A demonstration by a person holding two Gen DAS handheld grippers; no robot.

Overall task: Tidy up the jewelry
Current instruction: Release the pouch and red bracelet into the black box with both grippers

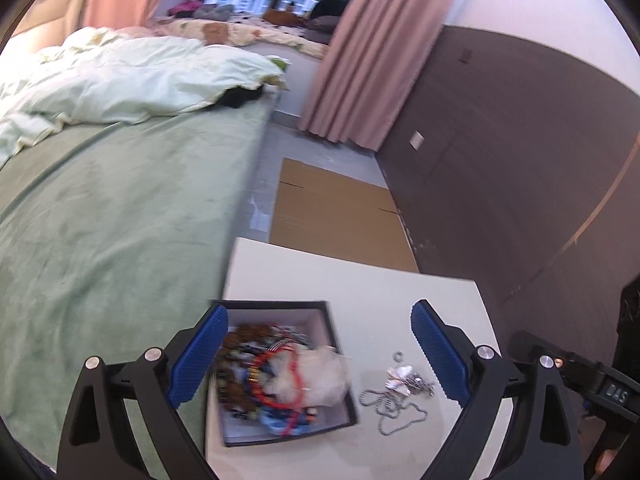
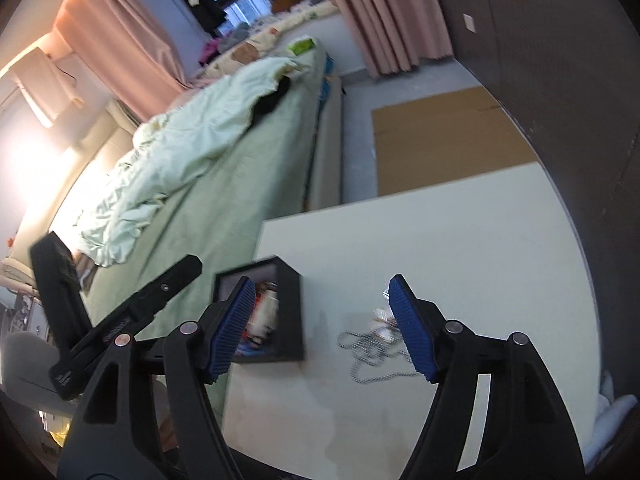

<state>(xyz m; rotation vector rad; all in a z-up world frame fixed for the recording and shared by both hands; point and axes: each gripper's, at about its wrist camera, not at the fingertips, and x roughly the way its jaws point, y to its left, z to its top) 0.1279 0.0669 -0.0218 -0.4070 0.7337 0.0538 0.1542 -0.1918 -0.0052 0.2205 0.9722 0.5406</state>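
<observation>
A black box (image 1: 276, 312) with a white inside stands at the left edge of the white table (image 1: 360, 280). It holds a heap of bead bracelets (image 1: 256, 376), red, brown and blue, and a white pouch (image 1: 320, 376). A silver ball chain (image 1: 400, 404) with shiny pendants lies loose on the table to the right of the box. My left gripper (image 1: 319, 306) hovers open over the box and chain, nothing between its pads. My right gripper (image 2: 322, 279) is open too, above the chain (image 2: 368, 344) and beside the box (image 2: 290, 316), holding nothing.
A bed with a green cover (image 1: 120, 220) and a pale rumpled duvet (image 1: 120, 76) runs right along the table's left side. Flat cardboard (image 1: 340, 208) lies on the floor beyond the table. A dark wall (image 1: 520, 160) stands to the right, with pink curtains (image 1: 368, 60) behind.
</observation>
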